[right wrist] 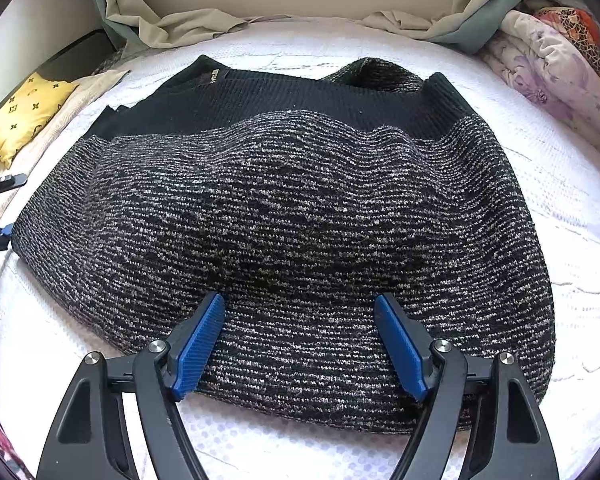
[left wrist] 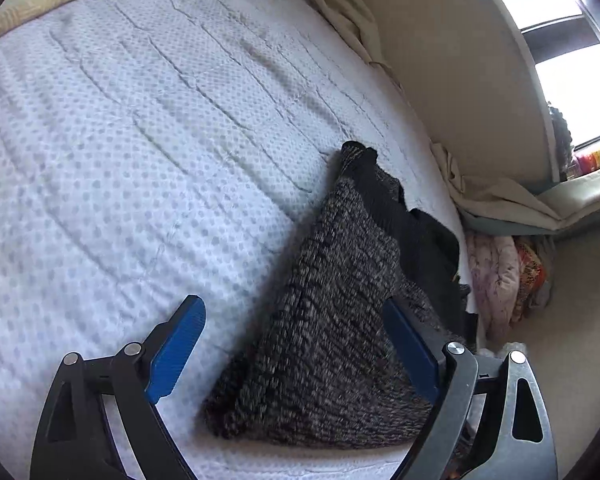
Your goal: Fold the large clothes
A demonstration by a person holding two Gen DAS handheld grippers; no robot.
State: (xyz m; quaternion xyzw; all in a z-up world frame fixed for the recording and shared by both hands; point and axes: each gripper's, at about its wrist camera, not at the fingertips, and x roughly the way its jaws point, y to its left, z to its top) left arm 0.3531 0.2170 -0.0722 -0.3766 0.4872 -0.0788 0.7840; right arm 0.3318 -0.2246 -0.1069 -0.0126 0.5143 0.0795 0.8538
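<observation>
On white dotted bed, half-folded black-grey marled knit sweater; left tongs and right tongs released above near hem; next: regrasp edge.

we count one chunky black-and-grey knit sweater, one white dotted mattress, one yellow patterned pillow, two blue-padded grippers, left gripper, right gripper, one floral blanket bundle
</observation>
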